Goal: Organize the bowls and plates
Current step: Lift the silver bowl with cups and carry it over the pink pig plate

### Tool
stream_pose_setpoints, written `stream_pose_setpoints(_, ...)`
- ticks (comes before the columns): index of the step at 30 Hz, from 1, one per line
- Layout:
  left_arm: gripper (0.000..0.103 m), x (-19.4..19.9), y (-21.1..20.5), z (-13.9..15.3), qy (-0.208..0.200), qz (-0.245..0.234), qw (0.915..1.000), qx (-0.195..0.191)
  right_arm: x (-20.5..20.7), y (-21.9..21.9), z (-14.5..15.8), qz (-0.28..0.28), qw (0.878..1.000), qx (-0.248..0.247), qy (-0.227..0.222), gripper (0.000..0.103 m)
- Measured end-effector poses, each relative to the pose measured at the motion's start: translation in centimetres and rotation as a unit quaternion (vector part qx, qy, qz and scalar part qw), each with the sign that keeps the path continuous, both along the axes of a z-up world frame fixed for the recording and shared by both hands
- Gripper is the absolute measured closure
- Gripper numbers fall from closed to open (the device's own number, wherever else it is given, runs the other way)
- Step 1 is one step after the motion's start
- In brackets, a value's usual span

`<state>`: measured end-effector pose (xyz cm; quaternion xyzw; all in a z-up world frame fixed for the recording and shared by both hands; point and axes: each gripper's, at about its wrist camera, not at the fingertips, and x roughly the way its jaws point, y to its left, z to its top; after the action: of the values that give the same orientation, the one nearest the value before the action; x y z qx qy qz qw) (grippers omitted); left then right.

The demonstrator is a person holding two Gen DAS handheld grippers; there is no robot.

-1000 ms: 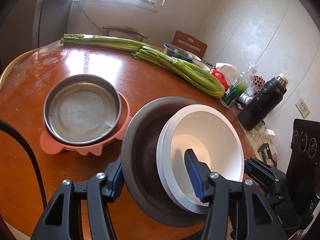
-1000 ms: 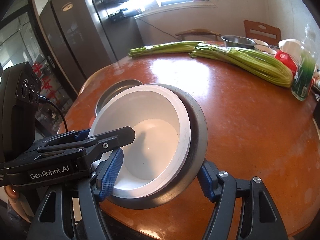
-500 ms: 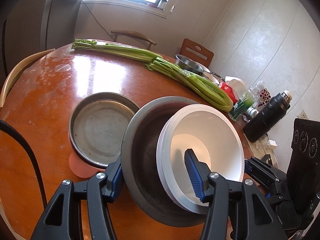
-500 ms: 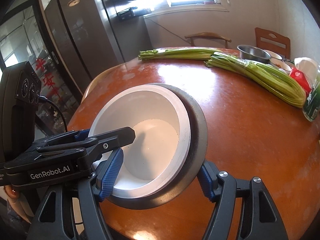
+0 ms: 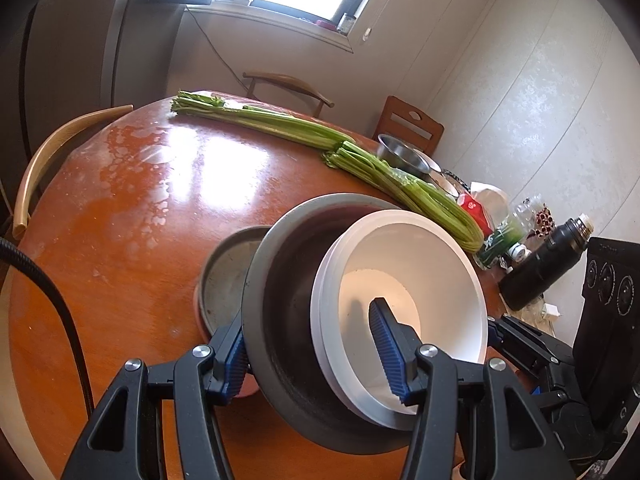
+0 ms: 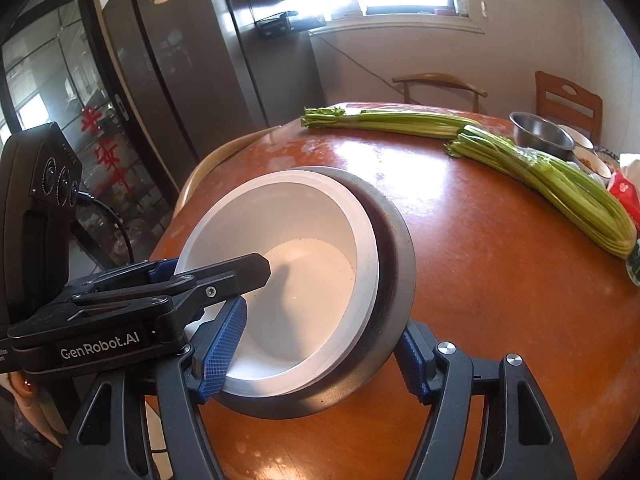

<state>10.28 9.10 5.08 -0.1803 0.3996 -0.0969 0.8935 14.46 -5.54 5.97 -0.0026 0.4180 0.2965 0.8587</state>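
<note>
**Stacked bowls carried over the metal plate**

Since a second ago the stacked bowls have travelled sideways with both tools, so the flat metal plate (image 5: 224, 280), which then lay in full view beyond the left tool, is now half hidden behind the dark bowl's rim.

Both tools grip the same stack. The left tool (image 5: 312, 354) is closed on it: one ribbed blue pad presses the outside of the dark bowl (image 5: 288, 320), the other sits inside the white bowl (image 5: 412, 280), clamping both walls together. The right tool (image 6: 316, 354) holds the opposite side the same way, one blue pad inside the white bowl (image 6: 296, 280) and one against the dark bowl's (image 6: 394, 248) outer wall. The stack is tilted, its mouth facing the cameras, and held off the surface (image 5: 140, 208).

The dark bowl is matte grey metal, round, with a thick rolled rim and a dark interior. The white bowl nested in it is smooth and glossy, with a stepped rim and a flat round bottom; nothing is in it. The metal plate is dull, shallow and round, and rests on a pink rimmed dish (image 5: 198, 312) just past the left tool's outer finger.

The surface is a round, glossy reddish-brown wooden top with pale smears. Far beyond both tools lie two long bundles of green celery (image 5: 400, 184). Past them stands a small shiny steel bowl (image 5: 400, 156). Off to the right of the left tool stands a black flask (image 5: 544, 260).
</note>
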Motion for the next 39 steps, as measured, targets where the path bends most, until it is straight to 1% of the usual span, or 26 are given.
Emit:
stream_pose_setpoints(6,0.048,0.6,1.5,-0.2,0.004,0.011,0.9999,-0.011,1.3,1.3,0.0,0.012,1.0,-0.004,0.002,0.031)
stream_pose_setpoints(11,0.048,1.6,1.8,-0.6,0.009,0.017,0.9997,-0.014,2.2,1.8,-0.4,0.014,1.0,-0.004,0.008,0.031)
stream_pose_setpoints(23,0.048,3.3,2.7,-4.2,0.042,0.024,0.9985,-0.025,3.5,2.8,-3.7,0.019,0.999,-0.015,0.039,0.031)
stream_pose_setpoints(26,0.048,3.4,2.8,-4.8,0.045,0.026,0.9984,-0.024,3.7,2.9,-4.4,0.02,0.999,-0.016,0.046,0.031)
stream_pose_setpoints(30,0.048,3.5,2.8,-5.4,0.047,0.03,0.9983,-0.012,3.7,3.2,-4.9,0.02,0.998,-0.023,0.047,0.031)
stream_pose_setpoints(36,0.048,3.6,2.6,-5.5,0.046,0.03,0.9985,-0.009,3.9,3.3,-5.1,0.016,0.998,-0.028,0.045,0.031)
stream_pose_setpoints(39,0.048,3.4,2.5,-5.2,0.039,0.043,0.9981,0.018,4.0,3.3,-5.2,0.01,0.999,-0.035,0.04,0.031)
